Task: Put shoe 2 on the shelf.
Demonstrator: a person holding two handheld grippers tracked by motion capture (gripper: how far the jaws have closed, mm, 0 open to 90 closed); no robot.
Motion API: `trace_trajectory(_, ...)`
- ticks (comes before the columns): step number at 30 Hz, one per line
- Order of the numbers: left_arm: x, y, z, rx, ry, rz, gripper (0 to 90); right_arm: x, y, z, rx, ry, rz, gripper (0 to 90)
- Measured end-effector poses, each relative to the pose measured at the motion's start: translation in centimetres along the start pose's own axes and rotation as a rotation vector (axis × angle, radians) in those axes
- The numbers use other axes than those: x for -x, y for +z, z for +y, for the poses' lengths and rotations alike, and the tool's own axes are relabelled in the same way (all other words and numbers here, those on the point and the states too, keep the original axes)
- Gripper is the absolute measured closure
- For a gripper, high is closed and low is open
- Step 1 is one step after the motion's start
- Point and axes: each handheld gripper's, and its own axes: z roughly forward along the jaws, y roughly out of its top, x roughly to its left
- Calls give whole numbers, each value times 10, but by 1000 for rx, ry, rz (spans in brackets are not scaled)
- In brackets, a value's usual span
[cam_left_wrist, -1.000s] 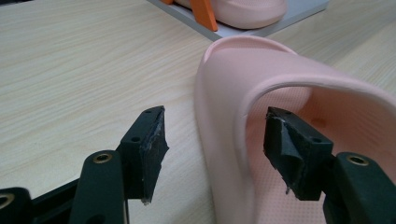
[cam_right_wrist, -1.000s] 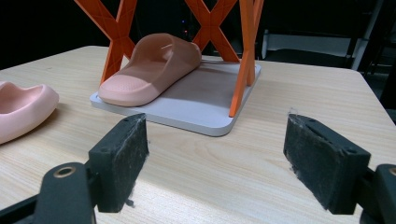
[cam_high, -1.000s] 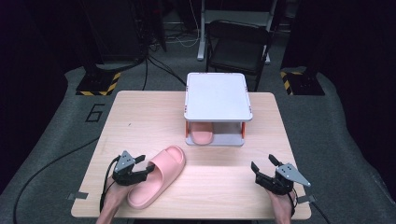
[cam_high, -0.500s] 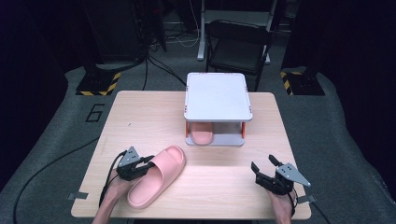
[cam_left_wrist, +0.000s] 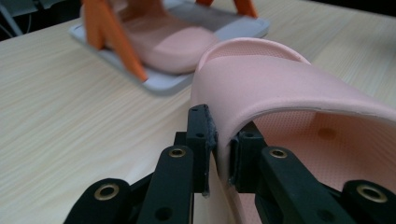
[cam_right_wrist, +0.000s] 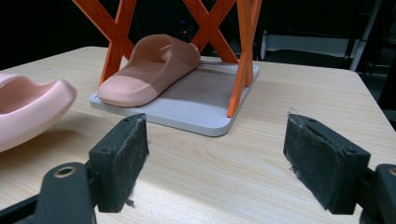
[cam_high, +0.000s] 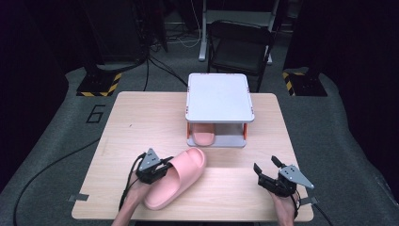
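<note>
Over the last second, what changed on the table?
The left gripper has just been closing and now pinches the strap wall of the near pink slipper, which has shifted forward and right toward the shelf rack. The right gripper stayed open in place; the slipper on the rack's lower tray did not move.

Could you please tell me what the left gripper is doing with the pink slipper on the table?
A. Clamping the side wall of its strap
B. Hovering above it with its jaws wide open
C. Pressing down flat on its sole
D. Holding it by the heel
A: in the left gripper view, the left gripper has its jaws shut on the strap's side wall of the pink slipper.
</note>
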Motion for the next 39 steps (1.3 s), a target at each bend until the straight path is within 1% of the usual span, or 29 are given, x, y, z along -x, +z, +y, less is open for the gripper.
trace_trajectory(1,10,14,11,8,2,9,805,1,-1,0,-5,0,-3,216)
trace_trajectory(3,17,29,21,19,-27,16,802,1,-2,0,-1,8,-6,216)
trace_trajectory(4,17,29,21,19,-27,16,803,1,-2,0,-1,8,-6,216)
trace_trajectory(5,23,45,30,28,-54,22,803,2,-3,0,-2,4,-10,217)
trace_trajectory(7,30,63,37,23,-70,26,803,2,-4,0,2,11,-10,217)
trace_trajectory(8,30,63,37,23,-70,26,802,2,-4,0,2,11,-10,217)
trace_trajectory(9,34,79,43,11,-82,36,801,4,-4,0,5,13,-8,217)
trace_trajectory(13,37,108,54,8,-115,69,800,5,-5,-1,8,17,-16,217)
trace_trajectory(14,37,108,54,8,-115,69,800,5,-5,-1,14,21,-15,217)
trace_trajectory(15,38,120,59,3,-137,79,800,6,-5,-2,13,17,-15,217)
trace_trajectory(16,38,120,59,3,-137,79,798,6,-5,-2,5,16,-11,217)
trace_trajectory(17,40,129,63,-1,-131,99,798,6,-5,-2,5,14,-14,217)
trace_trajectory(18,40,129,63,-1,-131,99,798,6,-5,-2,5,14,-14,217)
trace_trajectory(20,41,141,66,-11,-158,128,797,7,-5,-3,0,9,-12,217)
trace_trajectory(21,41,141,66,-11,-158,128,796,7,-5,-3,0,9,-12,217)
trace_trajectory(22,41,146,65,-13,-174,151,794,6,-5,-4,1,18,-13,217)
trace_trajectory(24,41,148,65,-16,-180,156,789,7,-5,-4,2,18,-10,217)
trace_trajectory(25,41,153,62,-31,-181,163,788,7,-5,-4,0,16,-14,217)
trace_trajectory(28,41,155,60,-24,-181,171,784,7,-4,-5,-3,16,-8,218)
trace_trajectory(29,40,155,61,-23,-181,153,777,7,-4,-5,-7,20,-10,217)
trace_trajectory(30,40,155,61,-23,-181,153,763,7,-4,-5,-7,20,-10,217)
trace_trajectory(31,39,153,61,-20,-184,129,734,7,-4,-6,-6,21,-6,217)
trace_trajectory(33,38,149,63,1,-158,116,612,7,-4,-6,-2,17,-6,217)
trace_trajectory(34,37,146,64,5,-144,107,583,7,-4,-6,-1,18,-7,217)
trace_trajectory(35,37,146,64,5,-144,107,557,7,-4,-6,-2,18,-6,217)
trace_trajectory(36,36,144,65,-2,-120,91,539,7,-3,-6,-2,18,-7,217)
trace_trajectory(37,36,141,66,3,-71,71,534,7,-3,-6,-7,16,-8,218)
trace_trajectory(38,37,142,67,5,-42,76,535,6,-3,-5,-11,14,-8,217)
trace_trajectory(39,37,142,67,2,-18,62,553,6,-3,-5,-13,12,-4,217)
